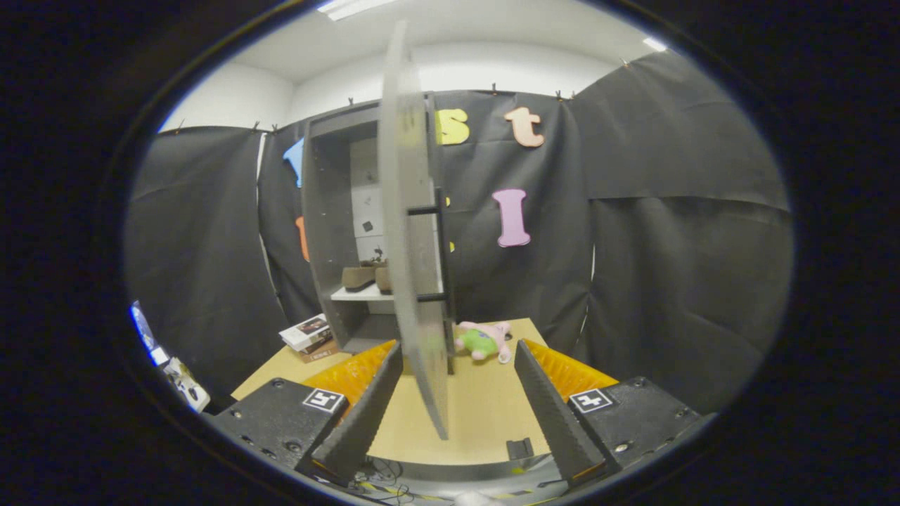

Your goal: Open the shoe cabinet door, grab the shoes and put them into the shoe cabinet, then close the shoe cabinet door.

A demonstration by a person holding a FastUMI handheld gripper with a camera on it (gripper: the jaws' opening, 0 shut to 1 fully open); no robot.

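Nearest, at the bottom centre of the frame: one two-finger gripper [457, 393], fingers [365, 411] ribbed and wedge-shaped, spread wide, released and grasping nothing. One square marker tag on each finger block, two in all. Between the fingers, seen edge-on: one tall grey cabinet door [411, 239], flat and thin, swung open toward the camera, its lower edge in the gap without touching either finger. On the door's right face: one slim black bar handle [441, 253], upright, fixed by two short brackets.

Beneath: one light wooden tabletop [478, 407], smooth and pale. Just beyond the right finger, on the table by the door's foot: one small plush toy, pink with a green middle [484, 341], lying on its side.

Left of centre, past the door: one dark grey shoe cabinet [330, 232], boxy, open-fronted, with one white shelf [362, 294] across it. On that shelf: two tan-brown shoes [365, 275], soft-looking and low, side by side, the right one partly hidden by the door. Lower compartment under the shelf too dark to tell.

Lower left, beside the cabinet's base: a small stack of boxes [309, 336], count unclear, white on top.
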